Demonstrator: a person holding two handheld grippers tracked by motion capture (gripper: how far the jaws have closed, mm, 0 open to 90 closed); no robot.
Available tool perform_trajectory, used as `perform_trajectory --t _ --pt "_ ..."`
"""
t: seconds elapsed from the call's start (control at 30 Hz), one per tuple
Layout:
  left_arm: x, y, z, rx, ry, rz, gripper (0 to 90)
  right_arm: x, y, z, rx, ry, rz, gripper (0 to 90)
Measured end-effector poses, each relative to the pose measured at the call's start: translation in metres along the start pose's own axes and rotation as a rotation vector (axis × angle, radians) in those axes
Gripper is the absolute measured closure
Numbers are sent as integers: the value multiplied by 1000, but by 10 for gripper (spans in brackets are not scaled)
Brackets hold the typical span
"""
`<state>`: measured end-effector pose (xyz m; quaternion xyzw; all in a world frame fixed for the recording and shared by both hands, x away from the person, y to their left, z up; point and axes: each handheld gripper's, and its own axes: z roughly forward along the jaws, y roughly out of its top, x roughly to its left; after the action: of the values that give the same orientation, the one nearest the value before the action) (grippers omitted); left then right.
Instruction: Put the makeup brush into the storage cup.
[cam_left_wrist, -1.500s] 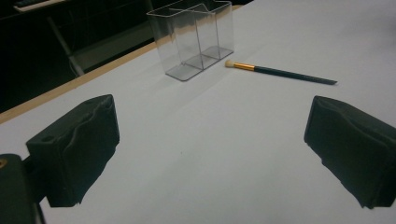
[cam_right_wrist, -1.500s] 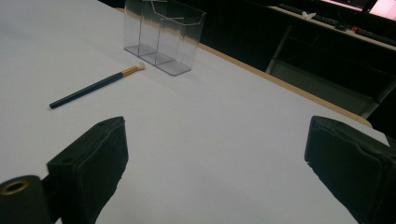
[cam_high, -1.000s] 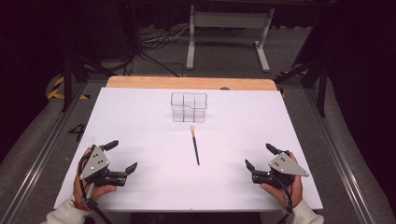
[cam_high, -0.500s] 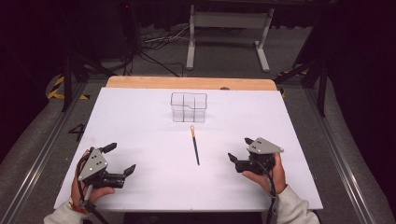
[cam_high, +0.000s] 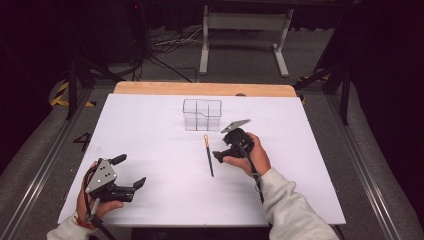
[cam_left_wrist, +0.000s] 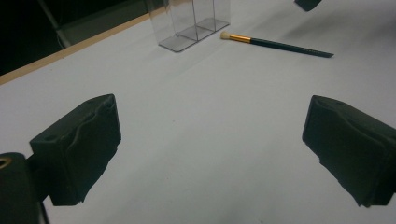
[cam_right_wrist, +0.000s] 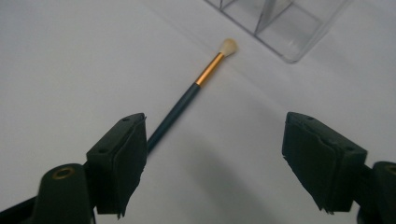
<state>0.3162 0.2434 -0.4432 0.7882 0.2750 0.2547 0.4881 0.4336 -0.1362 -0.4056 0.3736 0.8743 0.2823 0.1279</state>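
A slim makeup brush (cam_high: 208, 155) with a dark handle, gold ferrule and pale tip lies on the white table, tip toward a clear divided organizer (cam_high: 202, 115). My right gripper (cam_high: 222, 148) is open just right of the brush, jaws pointing at it. In the right gripper view the brush (cam_right_wrist: 187, 100) runs from under the left jaw up toward the organizer (cam_right_wrist: 280, 23), and the gripper (cam_right_wrist: 215, 158) holds nothing. My left gripper (cam_high: 131, 170) rests open at the front left, far from the brush (cam_left_wrist: 275, 44). Nothing is between its jaws (cam_left_wrist: 210, 154).
The white sheet (cam_high: 150, 125) covers the table, with a wooden strip (cam_high: 200, 89) along its far edge. Beyond the table stand a metal frame (cam_high: 242, 35) and cables on the floor. A rail (cam_high: 40, 165) runs along the left side.
My right gripper has travelled from the front right corner leftward and away from the person, to just beside the brush. The left gripper has stayed in place.
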Motion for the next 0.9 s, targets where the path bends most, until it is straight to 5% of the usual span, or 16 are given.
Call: perform_trajectory --t 0.33,0.47,0.6,0.73,0.9 --pt "0 -2 2 30 -24 -8 52 -2 38 45 227 4 50 349" --pt "-1 -2 3 42 -31 3 53 -4 43 59 290 -10 24 396" --pt "-2 -2 2 42 -34 11 58 -4 49 60 305 -32 12 540" --pt "-1 -2 2 38 -40 3 58 -4 49 59 291 -12 5 819" --pt "-2 -2 4 46 -44 2 59 -7 44 57 253 4 14 841"
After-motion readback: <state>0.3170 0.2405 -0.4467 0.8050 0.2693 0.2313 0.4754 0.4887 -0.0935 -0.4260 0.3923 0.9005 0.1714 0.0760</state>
